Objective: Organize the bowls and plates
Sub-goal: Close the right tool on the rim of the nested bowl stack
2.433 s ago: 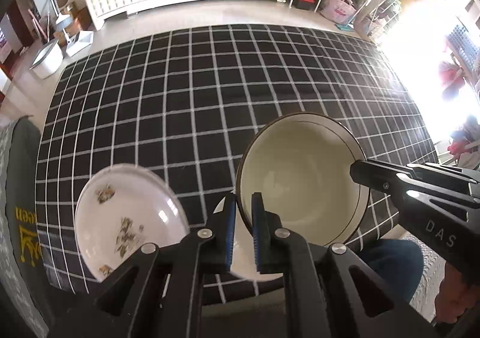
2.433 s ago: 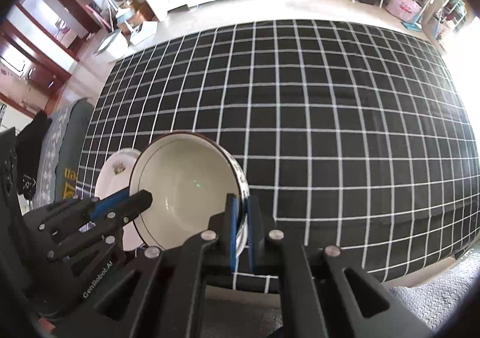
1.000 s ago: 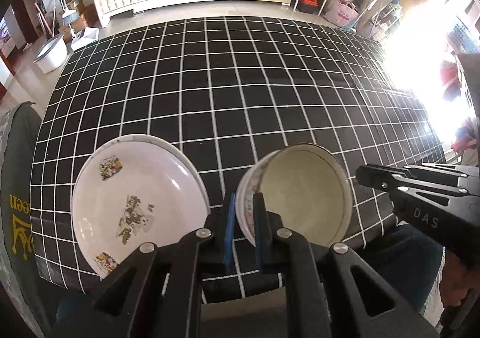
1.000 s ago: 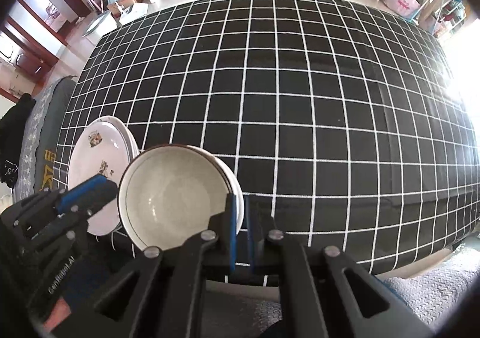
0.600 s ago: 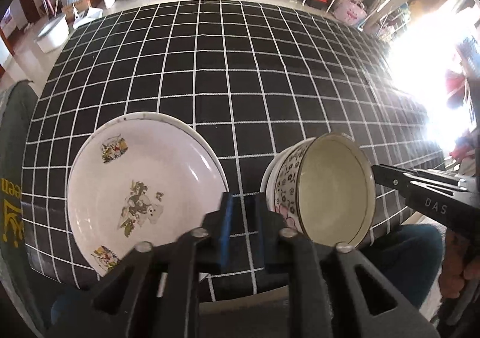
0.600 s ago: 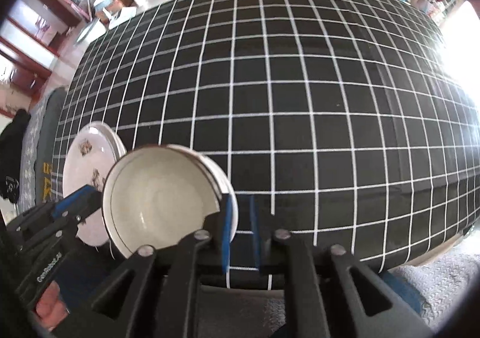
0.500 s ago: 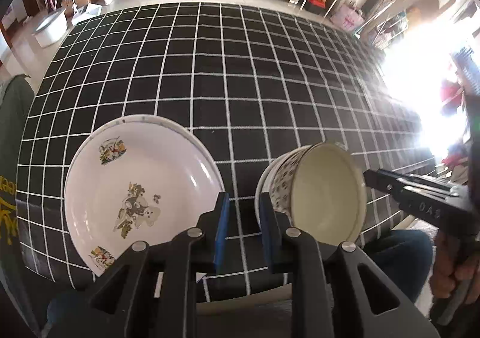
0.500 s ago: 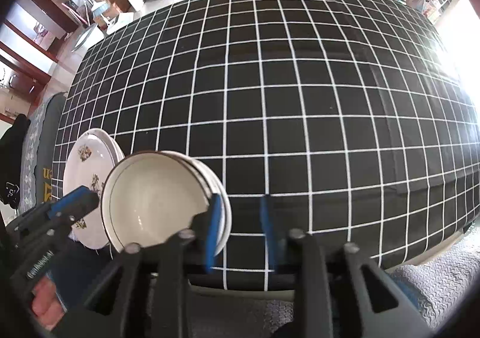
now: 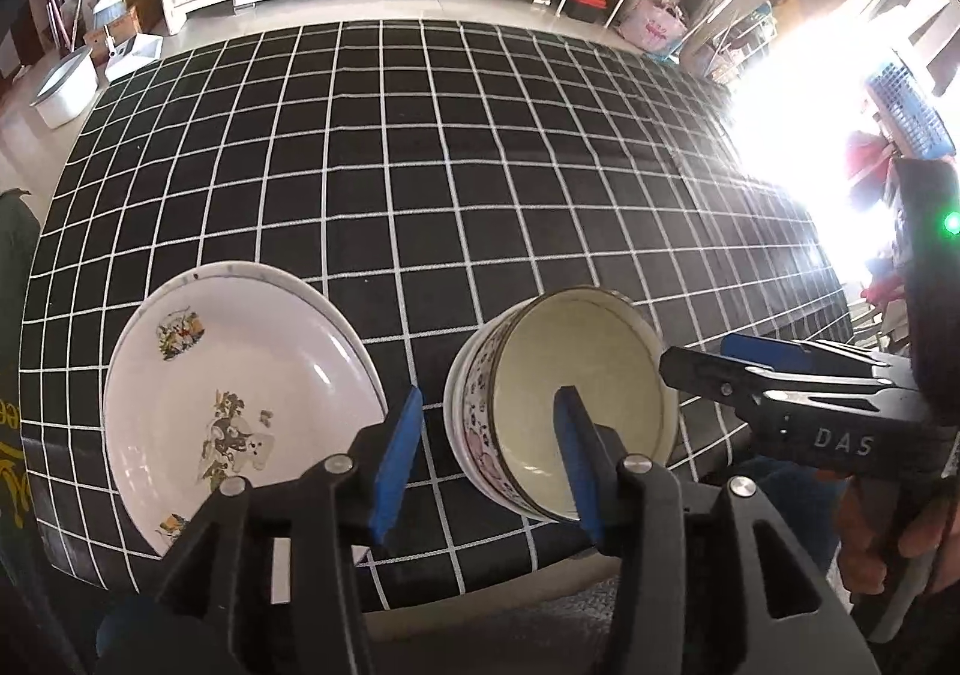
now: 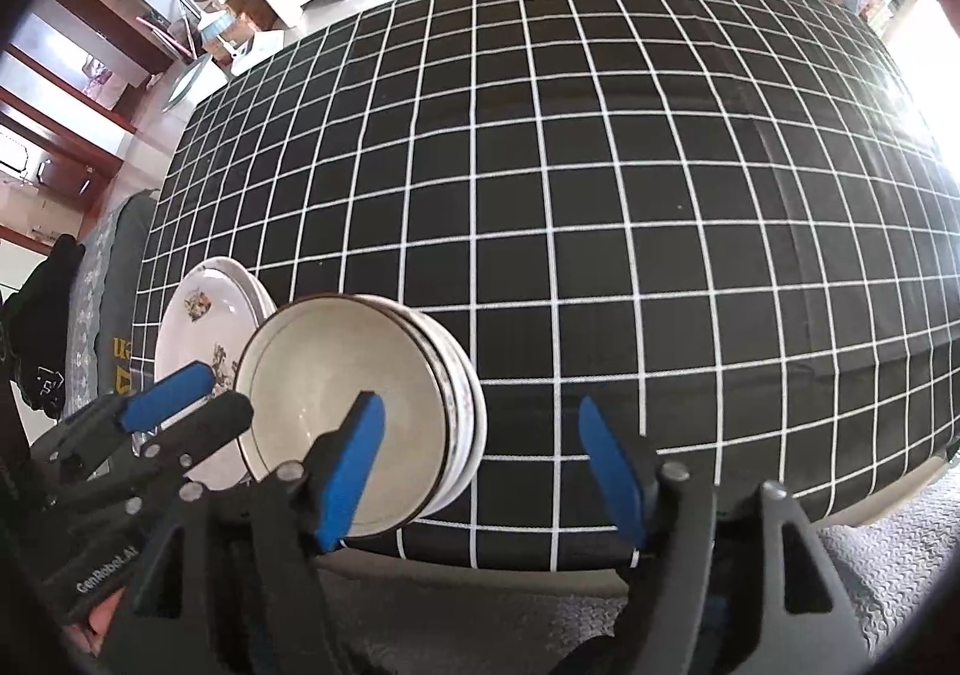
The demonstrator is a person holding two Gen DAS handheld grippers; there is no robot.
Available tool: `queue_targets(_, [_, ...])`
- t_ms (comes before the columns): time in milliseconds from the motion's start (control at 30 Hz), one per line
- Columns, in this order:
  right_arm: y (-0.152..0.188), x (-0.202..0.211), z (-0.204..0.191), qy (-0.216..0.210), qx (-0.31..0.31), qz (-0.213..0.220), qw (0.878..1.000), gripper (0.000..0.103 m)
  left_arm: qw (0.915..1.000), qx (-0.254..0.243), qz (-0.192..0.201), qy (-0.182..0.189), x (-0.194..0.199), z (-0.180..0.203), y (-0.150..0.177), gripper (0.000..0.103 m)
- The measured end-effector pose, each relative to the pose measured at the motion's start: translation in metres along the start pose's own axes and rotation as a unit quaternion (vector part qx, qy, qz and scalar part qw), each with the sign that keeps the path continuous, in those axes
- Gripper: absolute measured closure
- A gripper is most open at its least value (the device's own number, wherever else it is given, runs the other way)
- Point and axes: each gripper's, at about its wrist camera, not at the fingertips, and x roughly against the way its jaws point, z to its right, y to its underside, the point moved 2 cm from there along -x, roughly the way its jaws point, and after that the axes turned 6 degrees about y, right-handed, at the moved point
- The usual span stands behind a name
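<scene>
both grippers released, nothing held. left gripper (image 9: 486, 450) jaws spread wide, straddling the near-left rim of the bowl stack (image 9: 558, 405) without gripping it; one blue pad sits over the gap between the stack and the plate stack (image 9: 240, 405). right gripper (image 10: 480, 471) jaws also wide apart, left pad over the bowl stack's (image 10: 360, 423) inside, right pad over bare cloth to the stack's right. bowls nested, top one cream inside with dark rim, floral pattern on the outer wall. bowl stack rests on the worktop (image 9: 480, 183) near its front edge, black cloth with white grid. plate stack just left of the bowl stack, white with printed pictures, also near the front edge.
</scene>
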Motion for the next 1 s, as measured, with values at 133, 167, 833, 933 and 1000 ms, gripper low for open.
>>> queue_targets(133, [0.001,-0.008,0.003,0.001,-0.003,-0.01,1.0,0.028,0.9998,0.0,-0.013,-0.016,-0.01,-0.007,0.002,0.06])
queue_targets(167, [0.001,-0.009,0.003,0.001,-0.003,-0.013,1.0,0.028,0.9997,0.0,-0.019,-0.018,-0.013,-0.01,0.002,0.06])
queue_targets(833, [0.001,-0.018,-0.002,-0.026,0.009,-0.026,0.999,0.025,0.9992,-0.002,-0.039,0.003,-0.03,-0.03,0.01,0.055])
queue_targets(933, [0.001,-0.026,-0.01,-0.036,0.02,-0.039,0.998,0.023,0.9986,-0.013,-0.047,0.019,-0.034,-0.025,0.016,0.055])
queue_targets(1000, [0.002,-0.032,-0.013,-0.04,0.022,-0.049,0.998,0.023,0.9981,-0.008,-0.054,0.027,-0.038,-0.025,0.017,0.055])
